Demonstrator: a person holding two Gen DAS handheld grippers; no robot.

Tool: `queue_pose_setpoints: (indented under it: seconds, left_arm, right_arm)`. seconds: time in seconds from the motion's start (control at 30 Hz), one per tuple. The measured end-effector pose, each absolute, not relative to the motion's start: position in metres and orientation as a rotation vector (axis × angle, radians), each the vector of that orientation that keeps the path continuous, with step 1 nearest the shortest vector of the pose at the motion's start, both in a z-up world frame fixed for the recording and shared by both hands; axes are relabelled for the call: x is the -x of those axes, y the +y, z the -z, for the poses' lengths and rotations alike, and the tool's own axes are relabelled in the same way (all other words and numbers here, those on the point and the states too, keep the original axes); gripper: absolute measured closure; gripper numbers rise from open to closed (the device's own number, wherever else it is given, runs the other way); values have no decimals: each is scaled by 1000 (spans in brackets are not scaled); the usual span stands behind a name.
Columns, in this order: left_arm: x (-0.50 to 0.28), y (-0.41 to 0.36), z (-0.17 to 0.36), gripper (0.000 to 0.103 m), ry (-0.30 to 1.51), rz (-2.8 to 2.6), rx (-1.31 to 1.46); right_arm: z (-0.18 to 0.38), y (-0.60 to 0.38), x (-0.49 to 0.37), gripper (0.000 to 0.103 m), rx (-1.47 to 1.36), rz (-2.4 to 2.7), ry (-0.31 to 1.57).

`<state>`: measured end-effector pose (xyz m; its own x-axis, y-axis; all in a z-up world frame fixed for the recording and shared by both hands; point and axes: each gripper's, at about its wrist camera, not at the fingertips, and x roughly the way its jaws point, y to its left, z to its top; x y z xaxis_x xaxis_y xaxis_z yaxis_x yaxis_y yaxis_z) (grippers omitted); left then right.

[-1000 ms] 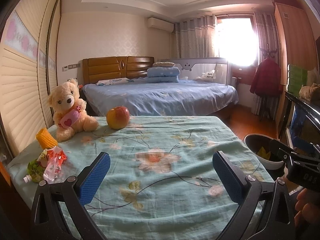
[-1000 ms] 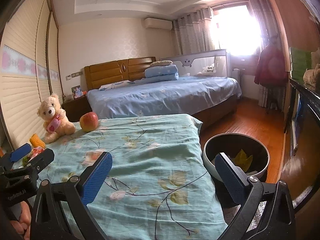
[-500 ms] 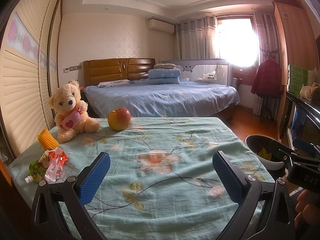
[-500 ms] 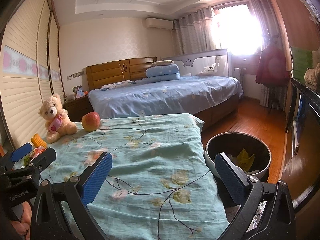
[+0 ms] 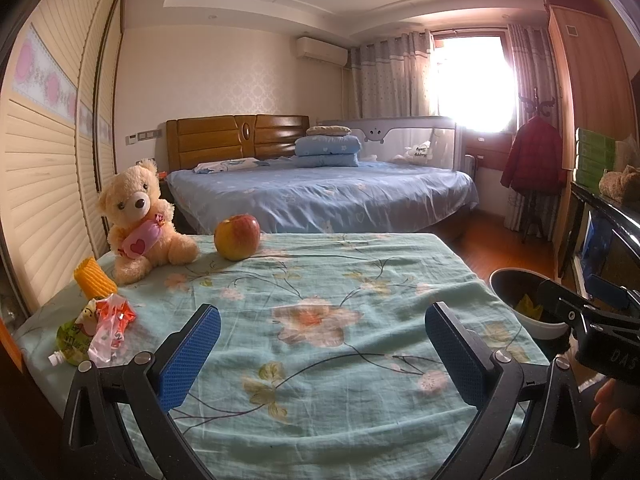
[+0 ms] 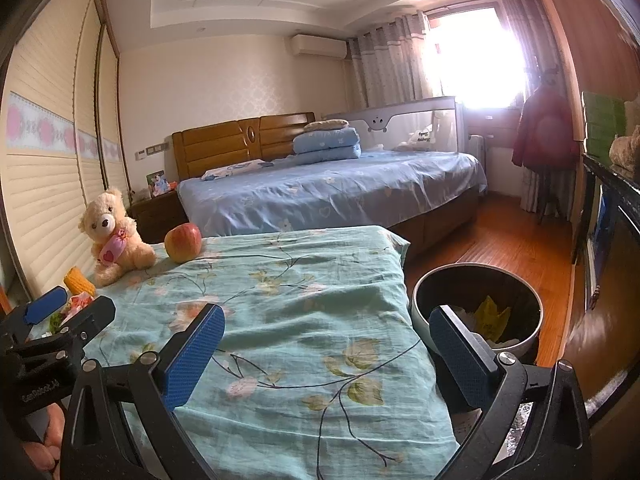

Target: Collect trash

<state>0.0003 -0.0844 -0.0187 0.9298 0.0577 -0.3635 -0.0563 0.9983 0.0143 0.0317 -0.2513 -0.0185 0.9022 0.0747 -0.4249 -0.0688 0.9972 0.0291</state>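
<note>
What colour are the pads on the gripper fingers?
Blue with a fine grid texture, on both the left gripper and right gripper; the left wrist view shows them best.

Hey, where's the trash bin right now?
The bin stands on the wooden floor just off the right edge of the floral-covered table, largest in the right wrist view, behind the right gripper.

My left wrist camera sits low over the near edge of the floral cloth (image 5: 320, 280), looking along it toward the teddy bear (image 5: 138, 216) and apple (image 5: 237, 237). My right one looks the same way from further right, above the trash bin (image 6: 476, 308). Both share the cloth, bear, apple and the bed (image 5: 320, 192) beyond
</note>
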Motion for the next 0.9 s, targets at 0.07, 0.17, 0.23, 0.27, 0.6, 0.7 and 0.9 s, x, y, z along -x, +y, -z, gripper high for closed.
queue_pose_setpoints:
  seconds: [0.07, 0.17, 0.23, 0.27, 0.6, 0.7, 0.9]
  left_arm:
    - [0, -84, 19, 0, 372, -56, -1]
    - [-1, -84, 19, 0, 373, -57, -2]
    - [-1, -83, 18, 0, 374, -54, 0]
    - [-1, -83, 18, 1, 375, -54, 0]
    - [-3, -83, 19, 0, 379, -50, -3]
    - [-4, -83, 19, 1, 380, -50, -4]
    - [-6, -83, 20, 0, 383, -48, -5]
  right_arm:
    - [18, -252, -31, 0, -14, -75, 439]
    - [18, -252, -32, 0, -13, -75, 439]
    - [18, -252, -32, 0, -15, -75, 439]
    - [18, -251, -32, 0, -14, -75, 439]
    - [18, -252, -32, 0, -14, -76, 440]
    - [18, -251, -32, 0, -17, -79, 441]
    - [19, -251, -31, 0, -19, -80, 443]
